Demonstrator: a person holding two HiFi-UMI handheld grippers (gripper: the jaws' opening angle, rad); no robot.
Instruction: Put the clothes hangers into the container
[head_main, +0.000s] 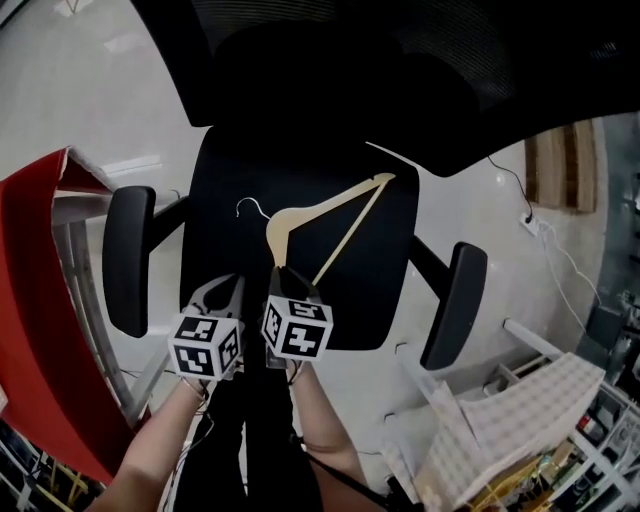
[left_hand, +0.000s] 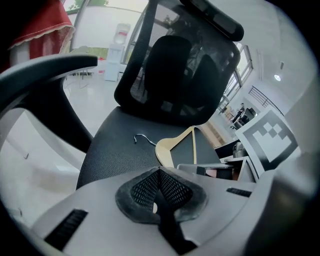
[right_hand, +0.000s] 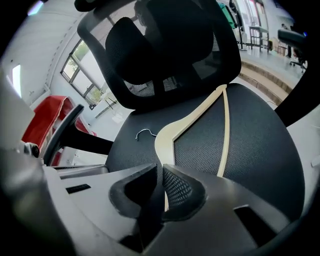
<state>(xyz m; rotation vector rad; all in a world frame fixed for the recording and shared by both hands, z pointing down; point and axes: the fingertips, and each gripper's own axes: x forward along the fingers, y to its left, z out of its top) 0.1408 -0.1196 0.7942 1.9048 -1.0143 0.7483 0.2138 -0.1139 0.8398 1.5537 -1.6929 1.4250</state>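
There's the black mesh office-chair seat (head_main: 380, 290), standing on a pale glossy floor (head_main: 470, 205). Flat on the seat lies one wooden clothes hanger (head_main: 283, 228), its metal hook (head_main: 250, 205) curling toward the armrest (head_main: 128, 255) and its far tip up near the backrest (head_main: 300, 80).

bright, even daylight throughout; heavy fisheye bending and dark vignetting at edges.

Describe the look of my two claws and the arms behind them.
The left claw and right claw have the same pale grey plastic bodies, with black mesh-textured pads that curve to a point. Each carries a white cube printed with black square markers. Thin dark cables trail by the wrists. The forearms are bare; no sleeves show.
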